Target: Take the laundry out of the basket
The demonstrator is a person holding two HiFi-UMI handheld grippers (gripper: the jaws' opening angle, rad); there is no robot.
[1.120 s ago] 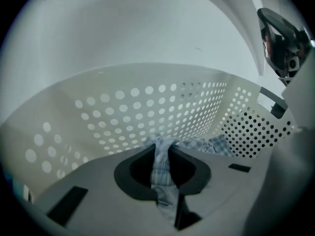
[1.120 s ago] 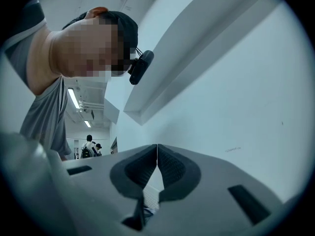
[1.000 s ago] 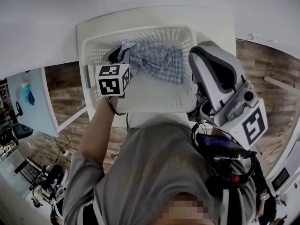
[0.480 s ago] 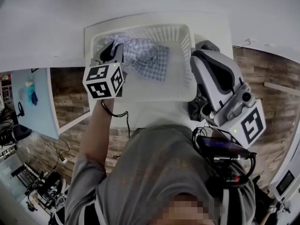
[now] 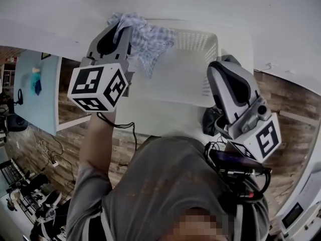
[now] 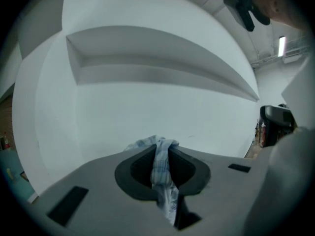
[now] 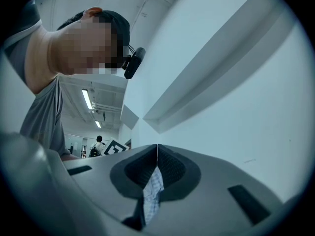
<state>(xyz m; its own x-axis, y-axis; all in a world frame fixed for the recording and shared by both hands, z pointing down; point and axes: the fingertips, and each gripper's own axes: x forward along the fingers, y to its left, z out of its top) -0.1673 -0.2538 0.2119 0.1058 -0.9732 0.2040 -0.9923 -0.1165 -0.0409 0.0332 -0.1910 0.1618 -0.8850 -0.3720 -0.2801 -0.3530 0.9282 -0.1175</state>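
The white perforated laundry basket (image 5: pixel 208 46) stands on a white table (image 5: pixel 241 34); what I see of its inside is bare. My left gripper (image 5: pixel 122 28) is lifted high over the basket's left end, shut on a blue-and-white checked cloth (image 5: pixel 148 41) that hangs from it above the rim. In the left gripper view the left gripper (image 6: pixel 161 142) pinches that cloth (image 6: pixel 163 181) between its pads. My right gripper (image 5: pixel 220 64) hangs by the basket's right side. In its own view the right gripper (image 7: pixel 157 149) is shut, with a strip of checked fabric (image 7: pixel 151 193) caught between its jaws.
A white wall with a recessed ledge (image 6: pixel 157 68) rises just behind the table. Wooden floor (image 5: pixel 296 104) lies to the right and a light blue panel (image 5: pixel 35 94) to the left. Cables and a battery pack (image 5: pixel 235 164) hang at the person's waist.
The left gripper has risen well above the basket, pulling the checked cloth up and out with it. The right gripper has shifted only slightly beside the basket.
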